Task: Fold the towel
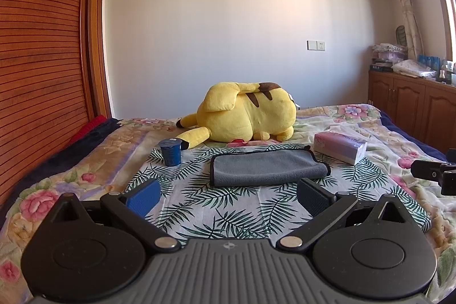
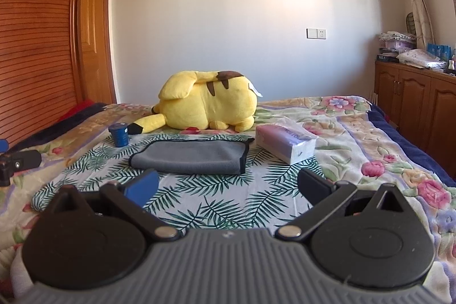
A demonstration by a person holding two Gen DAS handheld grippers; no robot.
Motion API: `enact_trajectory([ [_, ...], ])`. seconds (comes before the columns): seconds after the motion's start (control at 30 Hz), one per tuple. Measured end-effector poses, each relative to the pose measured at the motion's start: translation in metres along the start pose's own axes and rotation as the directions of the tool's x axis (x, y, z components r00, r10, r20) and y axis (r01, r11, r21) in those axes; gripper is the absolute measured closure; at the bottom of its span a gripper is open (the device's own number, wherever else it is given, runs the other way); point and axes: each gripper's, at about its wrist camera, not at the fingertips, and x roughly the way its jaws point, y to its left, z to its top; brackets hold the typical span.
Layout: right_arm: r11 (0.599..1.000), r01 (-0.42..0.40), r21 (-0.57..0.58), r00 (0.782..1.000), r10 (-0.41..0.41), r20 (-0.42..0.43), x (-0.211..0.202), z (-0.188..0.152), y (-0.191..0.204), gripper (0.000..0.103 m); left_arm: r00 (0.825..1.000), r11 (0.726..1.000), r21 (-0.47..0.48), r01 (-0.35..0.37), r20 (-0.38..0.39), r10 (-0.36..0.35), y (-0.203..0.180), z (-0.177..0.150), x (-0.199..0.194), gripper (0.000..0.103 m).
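A grey towel (image 1: 268,167) with a dark hem lies folded flat on a palm-leaf cloth (image 1: 228,207) on the bed; it also shows in the right wrist view (image 2: 191,157). My left gripper (image 1: 228,197) is open and empty, held just short of the towel's near edge. My right gripper (image 2: 228,185) is open and empty too, a little nearer than the towel's near edge. Part of the right gripper shows at the right edge of the left wrist view (image 1: 436,174), and part of the left gripper at the left edge of the right wrist view (image 2: 17,163).
A yellow plush toy (image 1: 245,111) lies behind the towel. A blue cup (image 1: 170,151) stands to the towel's left and a tissue pack (image 1: 340,147) to its right. A wooden wardrobe (image 1: 42,47) is on the left, wooden cabinets (image 1: 413,107) on the right.
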Motion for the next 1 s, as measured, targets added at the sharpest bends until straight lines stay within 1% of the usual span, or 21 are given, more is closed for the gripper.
enact_trajectory([
  [1.0, 1.000, 0.002, 0.004, 1.000, -0.002, -0.002, 0.0005, 0.0000, 0.0005, 0.000, 1.000, 1.000, 0.015, 0.000, -0.008, 0.000, 0.0000, -0.0017, 0.0023, 0.016],
])
